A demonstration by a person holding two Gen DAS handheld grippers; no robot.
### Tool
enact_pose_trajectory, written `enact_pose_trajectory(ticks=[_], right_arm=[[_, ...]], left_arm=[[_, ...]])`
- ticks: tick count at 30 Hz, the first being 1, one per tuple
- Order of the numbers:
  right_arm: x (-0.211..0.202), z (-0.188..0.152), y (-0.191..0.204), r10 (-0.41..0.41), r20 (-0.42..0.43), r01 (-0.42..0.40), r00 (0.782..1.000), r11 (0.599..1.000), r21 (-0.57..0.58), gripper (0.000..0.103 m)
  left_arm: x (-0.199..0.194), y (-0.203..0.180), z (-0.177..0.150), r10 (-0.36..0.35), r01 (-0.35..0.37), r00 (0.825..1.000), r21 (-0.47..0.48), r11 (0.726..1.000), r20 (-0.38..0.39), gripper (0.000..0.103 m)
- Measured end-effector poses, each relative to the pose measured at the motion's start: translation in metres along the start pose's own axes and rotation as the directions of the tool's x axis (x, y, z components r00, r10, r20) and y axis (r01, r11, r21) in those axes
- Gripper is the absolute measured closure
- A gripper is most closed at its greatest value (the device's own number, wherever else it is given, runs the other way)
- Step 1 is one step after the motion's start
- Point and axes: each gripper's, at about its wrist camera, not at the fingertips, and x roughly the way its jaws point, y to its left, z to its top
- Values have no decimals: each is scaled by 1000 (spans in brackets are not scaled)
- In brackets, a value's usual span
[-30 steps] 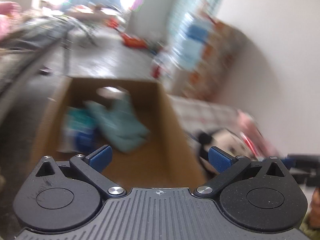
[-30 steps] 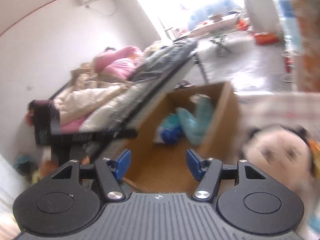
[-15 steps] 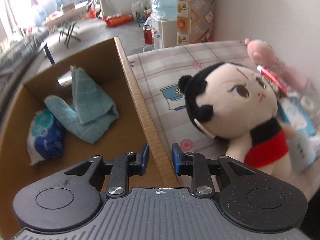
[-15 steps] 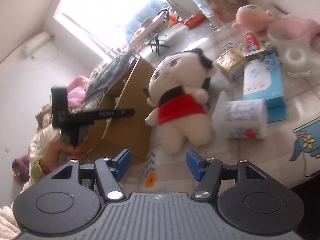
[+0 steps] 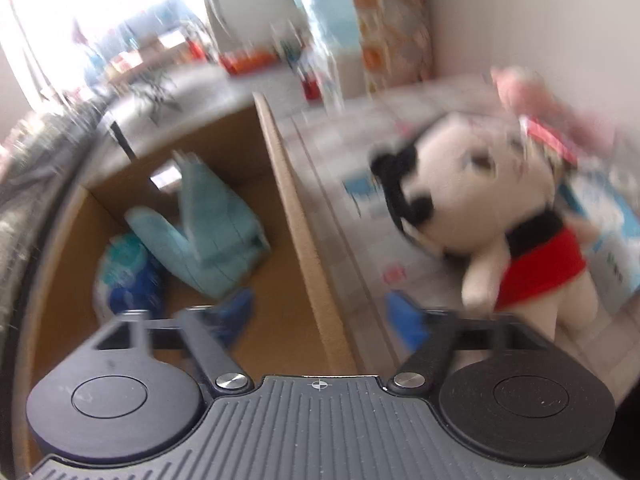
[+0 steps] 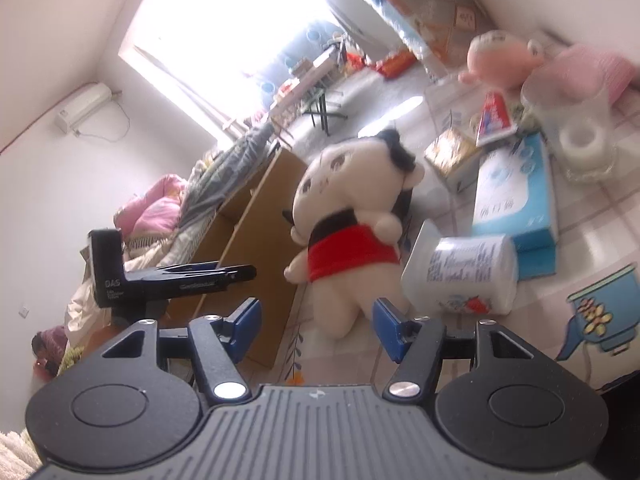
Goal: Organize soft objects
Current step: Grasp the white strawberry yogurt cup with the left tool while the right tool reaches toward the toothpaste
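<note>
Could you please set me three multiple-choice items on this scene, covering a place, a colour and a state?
1. Where is the teal cloth?
A. in the box
B. on the doll
C. on the floor

2. What colour is the doll's top?
A. green
B. red
C. yellow

3. What is between the right gripper fingers?
A. the roll
B. the cloth
C. nothing gripped

Answers: 1 A, it lies inside the cardboard walls. 2 B, a red top shows in both views. 3 C, the pads stand apart and press on nothing.

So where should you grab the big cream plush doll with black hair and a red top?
Probably around its red-clad middle, coming from the feet end: the plush doll lies on its back, feet toward the open right gripper, and the waist is narrower than the head.
</note>
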Motion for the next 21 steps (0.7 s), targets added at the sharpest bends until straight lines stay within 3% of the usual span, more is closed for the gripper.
enact_pose_trajectory(ticks=[2, 5, 9, 12, 16, 21], right_arm=[[-14, 1, -1, -8, 40, 9, 999, 1000, -16, 28], [-37, 4, -4, -30, 105, 34, 994, 999, -36, 25], [-70, 11, -15, -90, 211, 96, 973, 995, -20, 24], [-88, 15, -31, -136, 269, 131, 953, 991, 36, 24], [-89, 13, -54, -170, 267, 147, 949, 984, 104, 24], [-67, 7, -74, -108, 194, 76, 975, 983, 167, 27]], left_arm=[[-17, 0, -1, 35, -34, 996, -20, 999, 86, 5], [-49, -3, -2, 49, -42, 980, -41, 998, 195, 3], [-87, -21, 0, -71, 88, 960, -53, 995, 271, 2], [-96, -53, 2, -223, 224, 938, 27, 974, 265, 0], [-85, -112, 0, -414, 397, 890, 120, 910, 192, 1], [-54, -177, -6, -493, 470, 864, 185, 863, 101, 4]])
